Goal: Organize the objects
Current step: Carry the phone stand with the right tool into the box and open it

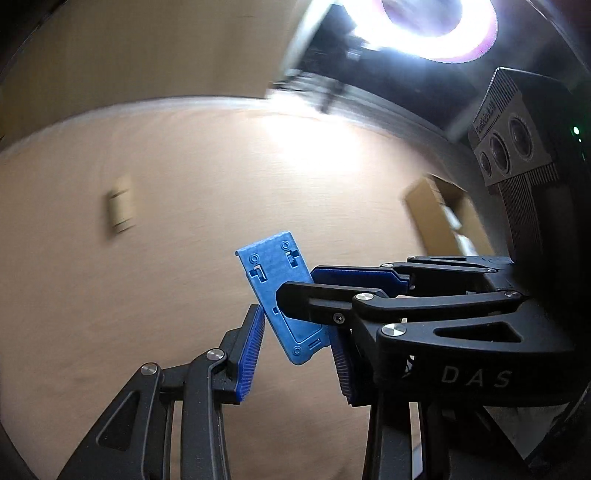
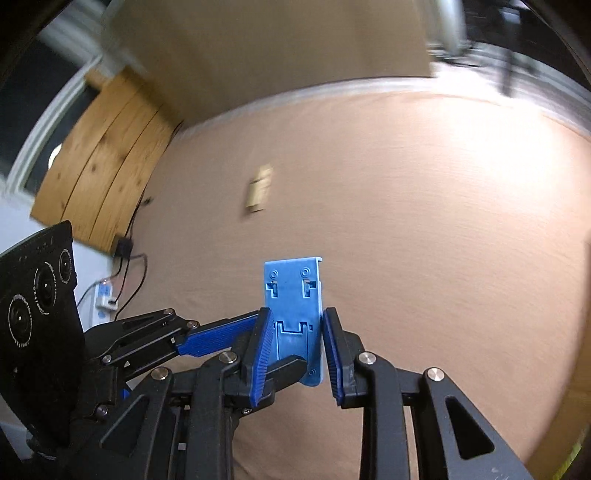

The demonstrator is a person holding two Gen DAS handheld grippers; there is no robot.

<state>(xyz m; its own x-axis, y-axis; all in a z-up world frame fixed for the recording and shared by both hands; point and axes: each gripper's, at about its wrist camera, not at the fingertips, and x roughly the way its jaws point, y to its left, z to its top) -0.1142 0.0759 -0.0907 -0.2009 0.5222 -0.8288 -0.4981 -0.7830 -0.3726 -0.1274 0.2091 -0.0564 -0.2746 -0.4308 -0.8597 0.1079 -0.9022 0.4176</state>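
Observation:
A flat blue plastic plate [image 1: 273, 266] with small slots and round marks is held up above the beige tabletop [image 1: 147, 155]. My left gripper [image 1: 295, 325] has its blue pads pressed on the plate's lower part, which sits tilted between them. The right gripper [image 1: 297, 286] comes in from the right and clamps the same plate. In the right wrist view the plate [image 2: 291, 284] stands upright between the right gripper's [image 2: 298, 314] pads. There the left gripper [image 2: 280, 343] reaches in from the left onto the plate's lower end.
A small beige block [image 1: 120, 208] [image 2: 260, 194] lies on the table. An open cardboard box [image 1: 443, 210] sits at the right. A wooden board [image 2: 107, 162], cables and a white power strip [image 2: 105, 295] are beyond the table's left edge. A bright lamp [image 1: 439, 22] glares above.

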